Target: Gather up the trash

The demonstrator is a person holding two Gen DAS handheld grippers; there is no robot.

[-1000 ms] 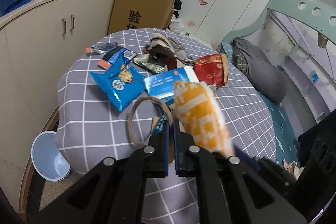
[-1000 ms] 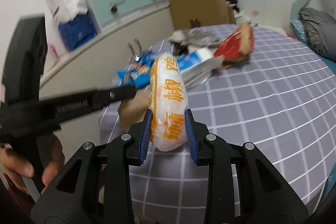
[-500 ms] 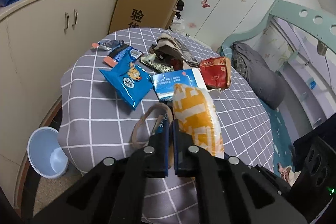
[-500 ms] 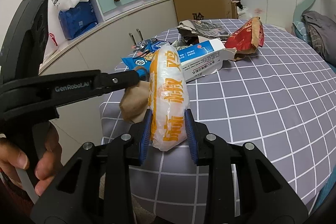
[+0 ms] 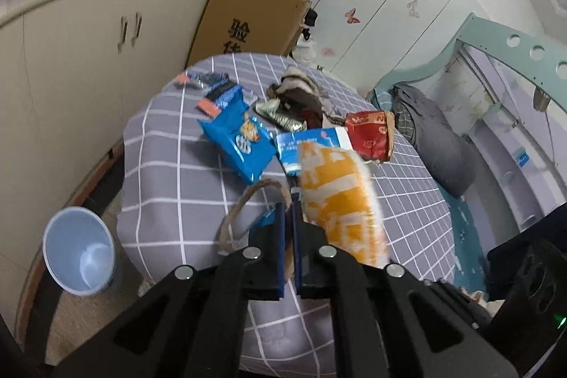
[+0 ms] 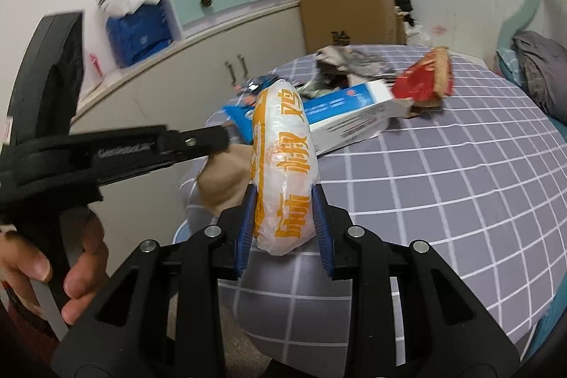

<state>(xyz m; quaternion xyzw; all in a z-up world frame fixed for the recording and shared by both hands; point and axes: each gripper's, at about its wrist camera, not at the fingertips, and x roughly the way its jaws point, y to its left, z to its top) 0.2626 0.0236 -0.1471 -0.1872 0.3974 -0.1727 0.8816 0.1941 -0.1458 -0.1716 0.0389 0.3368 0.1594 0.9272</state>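
The right gripper [image 6: 283, 225] still squeezes the orange bag [image 6: 283, 165]. The left gripper [image 5: 288, 229] stays pinched on a brown paper bag [image 6: 223, 179] (both have slid sideways a little).

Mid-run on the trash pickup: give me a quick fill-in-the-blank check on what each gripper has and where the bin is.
1. The right gripper is shut on the ____ and white snack bag.
2. The left gripper is shut on a brown paper bag with a ____ handle.
3. The light blue bin stands on the ____, beside the table.

Missing words: orange; rope; floor
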